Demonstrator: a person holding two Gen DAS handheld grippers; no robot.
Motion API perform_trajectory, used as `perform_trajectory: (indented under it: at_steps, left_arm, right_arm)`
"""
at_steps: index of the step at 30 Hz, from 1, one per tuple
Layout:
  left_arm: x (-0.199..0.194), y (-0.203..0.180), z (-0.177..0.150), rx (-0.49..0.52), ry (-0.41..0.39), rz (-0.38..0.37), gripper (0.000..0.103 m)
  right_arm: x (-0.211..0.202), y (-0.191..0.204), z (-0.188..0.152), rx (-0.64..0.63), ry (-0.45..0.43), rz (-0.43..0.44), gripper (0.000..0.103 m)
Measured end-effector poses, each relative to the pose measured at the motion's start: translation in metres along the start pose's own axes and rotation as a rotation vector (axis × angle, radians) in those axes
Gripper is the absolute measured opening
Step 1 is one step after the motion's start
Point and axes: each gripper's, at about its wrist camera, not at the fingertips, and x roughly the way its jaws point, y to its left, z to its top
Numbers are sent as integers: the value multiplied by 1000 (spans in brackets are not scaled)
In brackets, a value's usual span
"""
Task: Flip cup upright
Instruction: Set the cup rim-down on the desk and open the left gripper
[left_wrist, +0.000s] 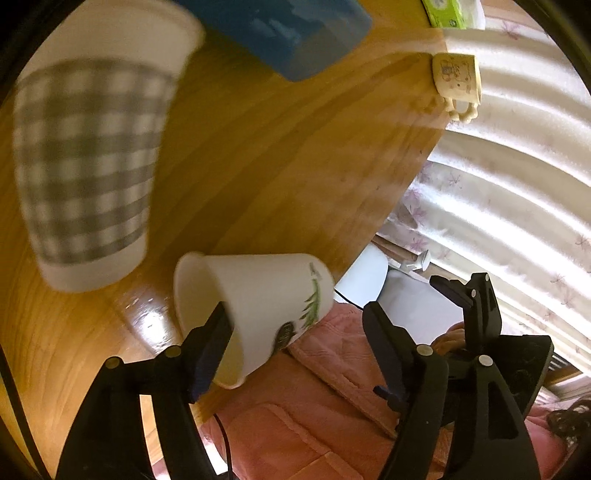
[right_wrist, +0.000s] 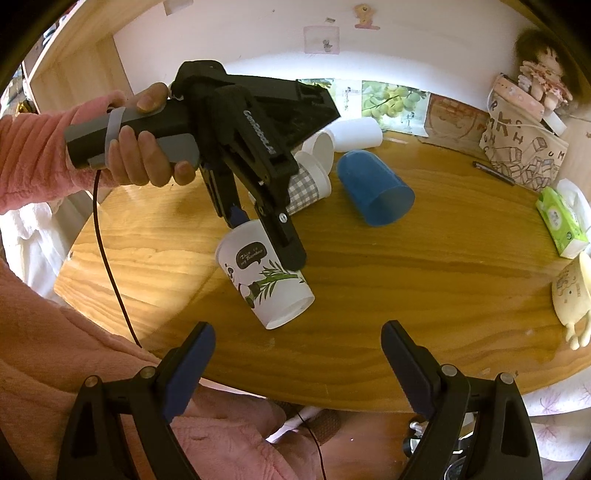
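Jaws wide on both: left gripper (right_wrist: 266, 240) straddles the panda cup's (right_wrist: 264, 278) rim; right gripper (right_wrist: 297, 352) waits empty at six o'clock.

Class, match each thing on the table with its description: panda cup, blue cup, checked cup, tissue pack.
1 panda cup
2 blue cup
3 checked cup
4 tissue pack

A green and white, at the edge of the table
B grey and white squares
C finger of the left gripper in its mouth
D plain, on its side, mid-table

Pairs: 1-C, 2-D, 3-B, 4-A
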Motion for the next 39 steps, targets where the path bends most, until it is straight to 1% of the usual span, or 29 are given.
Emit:
perform_trajectory:
  at_steps: [7,9,11,15,18,19,22,26,28,31,35,37,39]
  left_arm:
    - [-12,16,-16,-18,-36,-8,76]
    - [-15,18,-21,-18,-51,8,76]
    - [-22,20,-30,-11,-82,43,76]
    - [-34,21,-48,-4,-150,81,76]
    - [-48,20,-65,-1,-246,159,76]
    - [-55,16,-73,11,-304,213,76]
    - [-67,9,-92,30,-429,289,76]
    - [-76,3,-114,3,-576,292,76]
    - [-78,-6,-128,-2,-672,346,76]
    - [-78,-20,-144,-14,-794,447,76]
    - [-65,-38,-156,-67,-902,518,76]
    - [-57,-46,-165,-73,-955,532,76]
    - [-47,-50,-174,-116,-1006,538,76]
  right_arm:
    - [6,13,4,-20,9,-5,92]
    - [7,16,3,-25,8,-8,92]
    - [9,21,5,-33,8,-9,92]
    - [13,30,10,-58,9,-3,92]
    - [16,35,13,-69,3,-11,92]
    - [18,36,14,-69,0,-12,92]
    - [19,40,16,-79,-10,-19,92]
    - [19,45,19,-116,-28,-13,92]
    - [20,45,22,-139,-43,-8,92]
    - [19,45,22,-179,-75,3,92]
    - [13,43,21,-223,-121,20,92]
    - [9,40,19,-237,-144,34,92]
    - [6,36,18,-246,-158,49,92]
